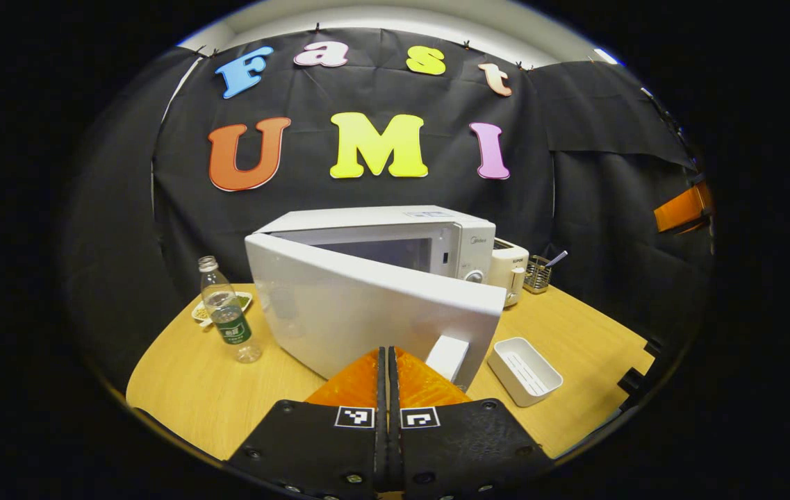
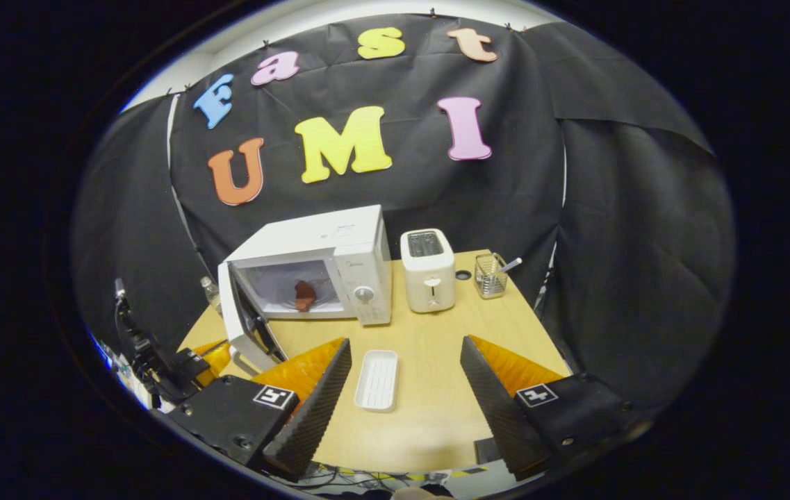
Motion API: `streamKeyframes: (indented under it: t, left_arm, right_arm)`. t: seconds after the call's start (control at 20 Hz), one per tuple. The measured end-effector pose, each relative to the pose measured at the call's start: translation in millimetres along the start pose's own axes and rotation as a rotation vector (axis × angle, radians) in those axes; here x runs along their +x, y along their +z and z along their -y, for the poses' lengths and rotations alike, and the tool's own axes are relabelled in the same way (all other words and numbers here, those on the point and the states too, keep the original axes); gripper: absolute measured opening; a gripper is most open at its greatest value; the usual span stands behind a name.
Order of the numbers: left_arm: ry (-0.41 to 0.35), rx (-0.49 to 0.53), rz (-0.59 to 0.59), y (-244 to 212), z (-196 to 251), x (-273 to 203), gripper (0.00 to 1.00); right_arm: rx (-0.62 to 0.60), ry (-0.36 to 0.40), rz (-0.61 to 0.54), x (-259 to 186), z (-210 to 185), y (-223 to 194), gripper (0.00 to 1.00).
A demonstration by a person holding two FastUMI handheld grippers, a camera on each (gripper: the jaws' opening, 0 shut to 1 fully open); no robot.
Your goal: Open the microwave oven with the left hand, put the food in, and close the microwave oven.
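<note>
Even overhead light, sharp centre, strong fisheye bending at dim edges

Left view near microwave [image 1: 395, 278]; right farther, higher.

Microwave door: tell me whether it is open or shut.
Open. In the right gripper view the microwave door swings out to the left, baring the cavity with the food inside.

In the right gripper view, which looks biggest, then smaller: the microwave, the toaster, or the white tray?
1. microwave oven, clearly biggest.
2. toaster and white tray: they look about alike, and the tray lies nearer the camera, so I won't rank them.
</note>
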State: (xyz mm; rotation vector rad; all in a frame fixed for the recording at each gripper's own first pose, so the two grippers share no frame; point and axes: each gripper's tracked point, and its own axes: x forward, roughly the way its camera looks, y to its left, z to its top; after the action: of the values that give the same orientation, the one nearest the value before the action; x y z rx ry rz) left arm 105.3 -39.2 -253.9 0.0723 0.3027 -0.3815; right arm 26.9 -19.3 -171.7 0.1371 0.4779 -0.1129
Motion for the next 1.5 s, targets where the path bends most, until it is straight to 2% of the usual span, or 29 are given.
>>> streamKeyframes:
  t: [0.3,0.8,1.15,1.5]
  left_arm:
    - [-0.022,0.002,0.012,15.3,28.6,53.3,0.00]
    - [0.014,-0.006,0.008,28.9,46.7,140.8,0.00]
    - [0.033,-0.028,0.010,39.5,50.2,183.1,0.00]
    - [0.055,-0.046,0.004,39.4,50.0,189.5,0.00]
  right_arm:
    - [-0.014,-0.007,-0.024,12.7,40.2,-4.4,1.00]
    - [0.006,-0.018,-0.059,44.0,92.5,5.3,1.00]
    - [0.016,-0.005,-0.092,62.9,102.3,7.8,1.00]
    - [0.017,0.016,-0.096,74.3,99.9,12.0,1.00]
